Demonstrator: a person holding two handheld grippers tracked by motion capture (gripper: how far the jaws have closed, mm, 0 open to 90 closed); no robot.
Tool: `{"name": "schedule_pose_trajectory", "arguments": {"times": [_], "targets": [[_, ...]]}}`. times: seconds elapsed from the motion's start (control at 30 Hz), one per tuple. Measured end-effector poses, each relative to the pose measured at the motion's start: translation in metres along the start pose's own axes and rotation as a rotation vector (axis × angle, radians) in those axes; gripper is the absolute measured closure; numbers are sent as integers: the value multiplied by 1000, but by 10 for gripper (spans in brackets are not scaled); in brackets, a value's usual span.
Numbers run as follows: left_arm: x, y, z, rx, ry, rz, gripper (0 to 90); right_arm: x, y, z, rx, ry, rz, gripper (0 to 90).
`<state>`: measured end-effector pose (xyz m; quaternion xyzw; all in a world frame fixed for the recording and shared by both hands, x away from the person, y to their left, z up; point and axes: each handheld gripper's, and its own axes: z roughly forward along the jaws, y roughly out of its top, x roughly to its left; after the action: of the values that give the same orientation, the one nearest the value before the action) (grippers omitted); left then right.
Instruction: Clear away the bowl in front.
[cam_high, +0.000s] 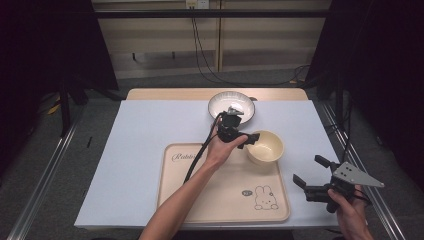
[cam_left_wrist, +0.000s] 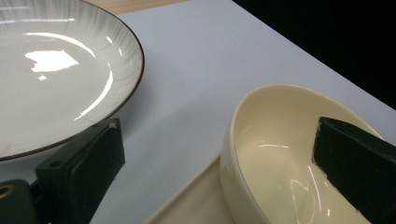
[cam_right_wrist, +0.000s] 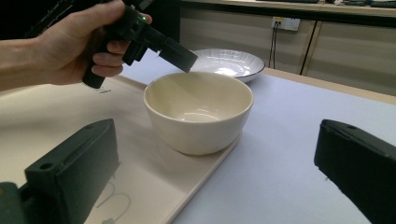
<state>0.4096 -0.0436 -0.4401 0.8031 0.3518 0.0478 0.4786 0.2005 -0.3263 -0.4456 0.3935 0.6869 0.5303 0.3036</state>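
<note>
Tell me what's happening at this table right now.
A person works with a handheld gripper in each hand. The left gripper is at the rim of a cream bowl, which sits on the far right corner of a beige tray; its jaws are open, one inside the bowl and one outside, not pressing on it. A white plate lies beyond the tray. The right gripper, jaws open and empty, waits off to the right, pointed toward the bowl.

Bright table, dark surroundings (glare on plate (cam_left_wrist: 51, 60)); near jaws blurred.
</note>
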Motion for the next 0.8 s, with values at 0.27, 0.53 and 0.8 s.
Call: {"name": "schedule_pose_trajectory", "arguments": {"times": [0.27, 0.53, 0.8], "targets": [[-2, -1, -27, -38, 9, 16, 27, 0, 0, 0, -3, 4, 0, 0], [3, -7, -52, -72, 31, 1, 32, 0, 1, 0, 0, 4, 3, 0], [13, -13, -84, -137, 53, -6, 27, -1, 1, 0, -2, -2, 3, 0]]}}
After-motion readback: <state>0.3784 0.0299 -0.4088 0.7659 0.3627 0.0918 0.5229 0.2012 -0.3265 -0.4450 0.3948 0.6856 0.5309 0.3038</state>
